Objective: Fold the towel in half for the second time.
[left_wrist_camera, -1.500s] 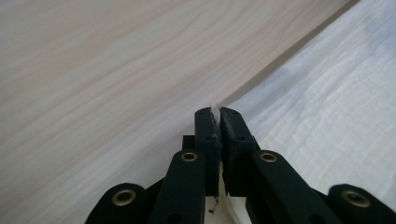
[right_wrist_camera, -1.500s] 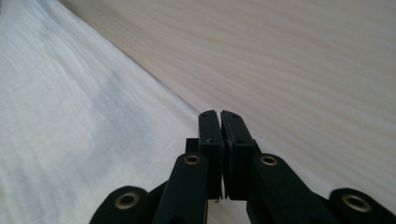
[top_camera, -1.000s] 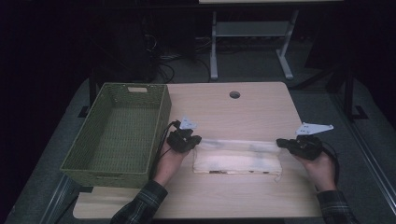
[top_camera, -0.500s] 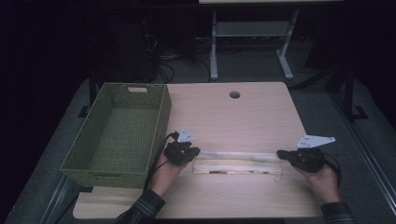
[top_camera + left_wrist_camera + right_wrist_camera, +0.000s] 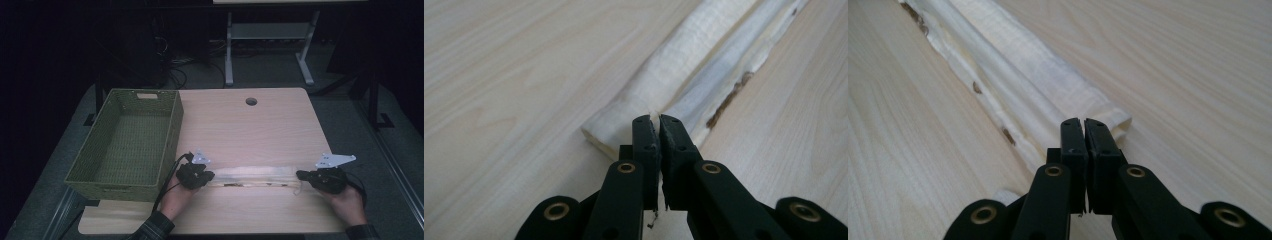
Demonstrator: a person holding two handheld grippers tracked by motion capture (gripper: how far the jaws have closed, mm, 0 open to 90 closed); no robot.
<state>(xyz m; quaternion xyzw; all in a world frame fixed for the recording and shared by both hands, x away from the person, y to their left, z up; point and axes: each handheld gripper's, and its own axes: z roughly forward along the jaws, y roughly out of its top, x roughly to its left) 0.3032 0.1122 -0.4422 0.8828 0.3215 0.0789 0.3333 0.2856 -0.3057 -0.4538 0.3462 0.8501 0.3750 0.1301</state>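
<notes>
High view: I hold the left claw [image 5: 206, 176] and right claw [image 5: 302, 175] at opposite ends of a pale folded cloth [image 5: 255, 176] near the worktop's [image 5: 240, 130] front edge. Since a second ago the cloth has narrowed from a broad rectangle to a strip, so another fold looks complete.

Left gripper view: jaws pinching the cloth's [image 5: 684, 70] corner.

Right gripper view: jaws likewise pinching the cloth [image 5: 1023, 75], cream, ribbed, brown-flecked.

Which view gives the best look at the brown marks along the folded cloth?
The right gripper view: the cloth runs close up, with brown marks sharp along its folded edge. The left gripper view shows one longer brown streak at the other end. In the high view the cloth is small and the marks are faint specks.
</notes>
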